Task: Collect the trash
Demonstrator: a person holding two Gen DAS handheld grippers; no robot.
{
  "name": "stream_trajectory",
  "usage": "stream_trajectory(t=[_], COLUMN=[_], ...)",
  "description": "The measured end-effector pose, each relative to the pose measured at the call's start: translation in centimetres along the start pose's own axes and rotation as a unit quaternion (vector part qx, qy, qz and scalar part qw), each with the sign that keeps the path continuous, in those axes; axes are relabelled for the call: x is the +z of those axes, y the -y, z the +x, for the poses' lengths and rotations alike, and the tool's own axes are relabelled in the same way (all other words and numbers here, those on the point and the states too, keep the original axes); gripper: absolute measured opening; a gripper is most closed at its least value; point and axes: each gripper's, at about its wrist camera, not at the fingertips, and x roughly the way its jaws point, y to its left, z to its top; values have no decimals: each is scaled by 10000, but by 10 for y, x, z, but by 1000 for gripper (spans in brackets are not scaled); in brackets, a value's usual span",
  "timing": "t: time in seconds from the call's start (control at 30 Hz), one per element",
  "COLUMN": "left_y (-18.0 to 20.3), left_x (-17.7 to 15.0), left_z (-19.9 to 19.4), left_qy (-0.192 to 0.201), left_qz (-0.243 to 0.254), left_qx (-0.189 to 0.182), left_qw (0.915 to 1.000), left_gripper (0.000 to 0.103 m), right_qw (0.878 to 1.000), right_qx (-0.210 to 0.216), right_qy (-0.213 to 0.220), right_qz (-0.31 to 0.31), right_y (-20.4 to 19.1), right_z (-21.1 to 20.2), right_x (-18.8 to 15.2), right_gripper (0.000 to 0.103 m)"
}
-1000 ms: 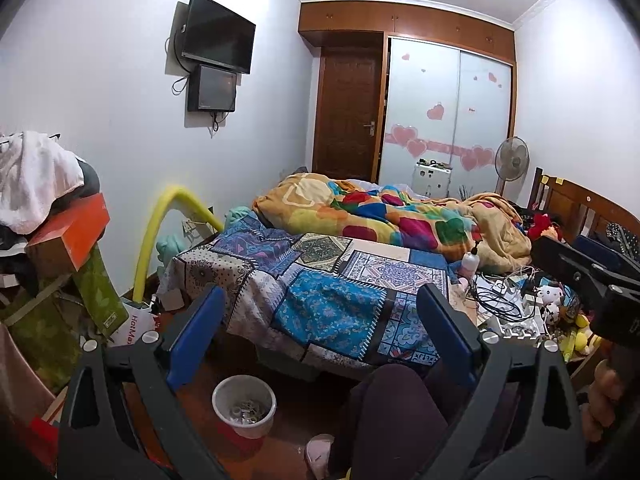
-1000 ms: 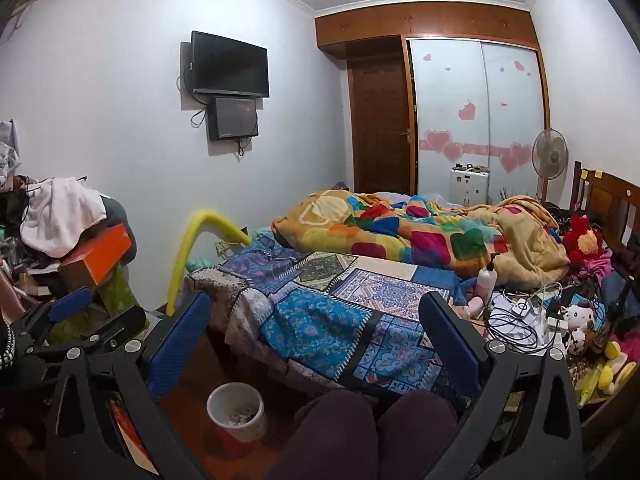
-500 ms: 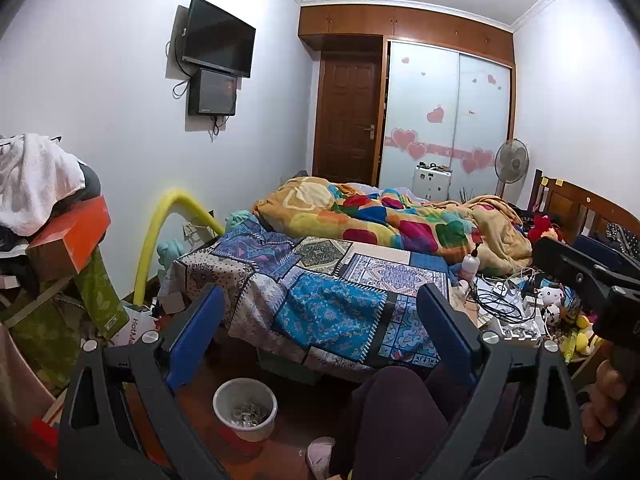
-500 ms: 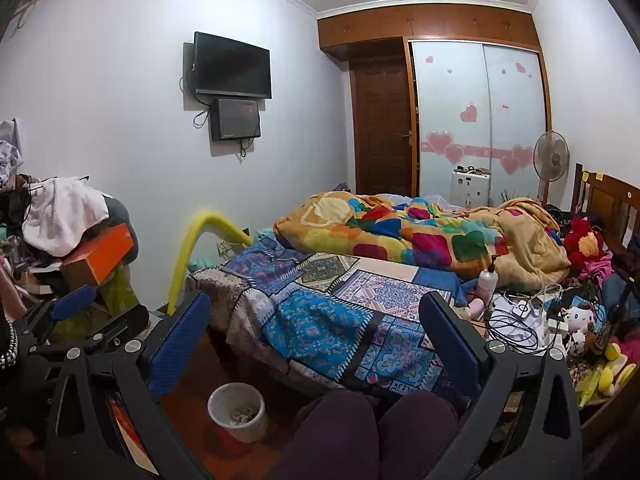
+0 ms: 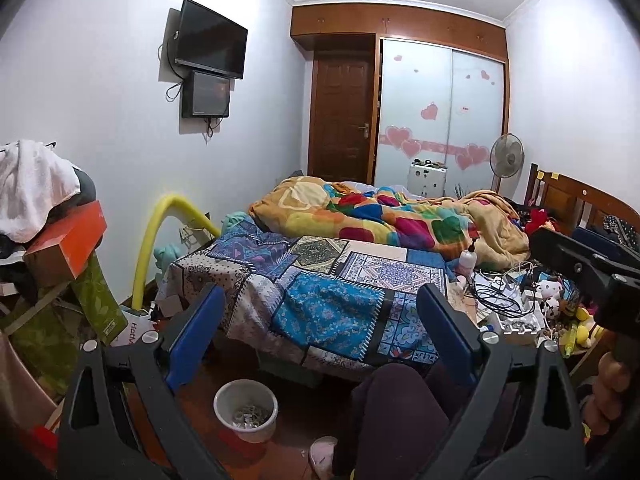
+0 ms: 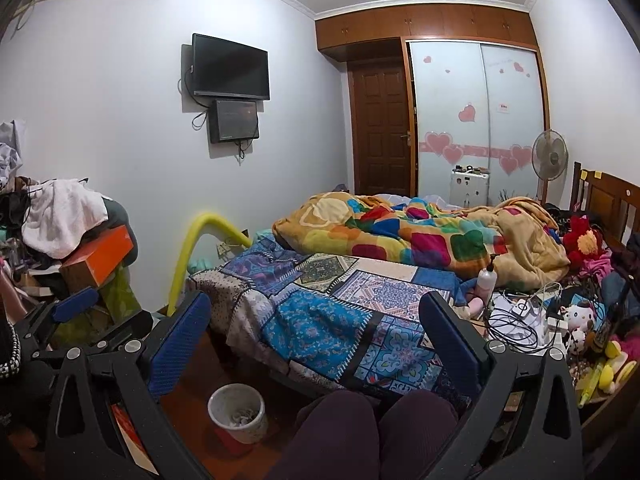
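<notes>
Both the left gripper (image 5: pixel 318 332) and right gripper (image 6: pixel 316 336) hang empty, jaws spread, above the near-floor white wastebasket (image 5: pixel 245 409); its light, stiff plastic rim looks the likeliest hold.

The left black two-finger gripper (image 5: pixel 320 332) has triangular cut-out arms, silver round screws at the joints and blue ribbed pads (image 5: pixel 196 336) on the inner faces of its fingers. The right black two-finger gripper (image 6: pixel 316 340) is built the same way, with blue textured pads (image 6: pixel 178 344) and silver screws. The person wears dark maroon trousers (image 6: pixel 372 436) and a pale pink slipper (image 5: pixel 322 454).
</notes>
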Motion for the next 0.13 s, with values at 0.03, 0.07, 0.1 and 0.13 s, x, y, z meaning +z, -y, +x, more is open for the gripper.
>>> stream_trajectory(t=[0.03, 0.07, 0.1, 0.13], left_y=[0, -1, -2, -2], left_x=[0, -1, -1, 0], left_z=[1, 1, 3, 4], left_qy=[0, -9, -30, -58], left_qz=[-15, -37, -58, -77], left_qx=[-4, -7, -11, -13], left_qw=[10000, 10000, 10000, 10000], left_gripper=[97, 97, 97, 97], right_qw=[10000, 10000, 10000, 10000], right_qx=[3, 1, -13, -22], right_qy=[-13, -27, -32, -45], right_qz=[7, 13, 20, 23], right_y=[0, 0, -1, -2], right_z=[1, 1, 1, 1], right_x=[1, 1, 0, 0], right_gripper=[103, 103, 103, 103])
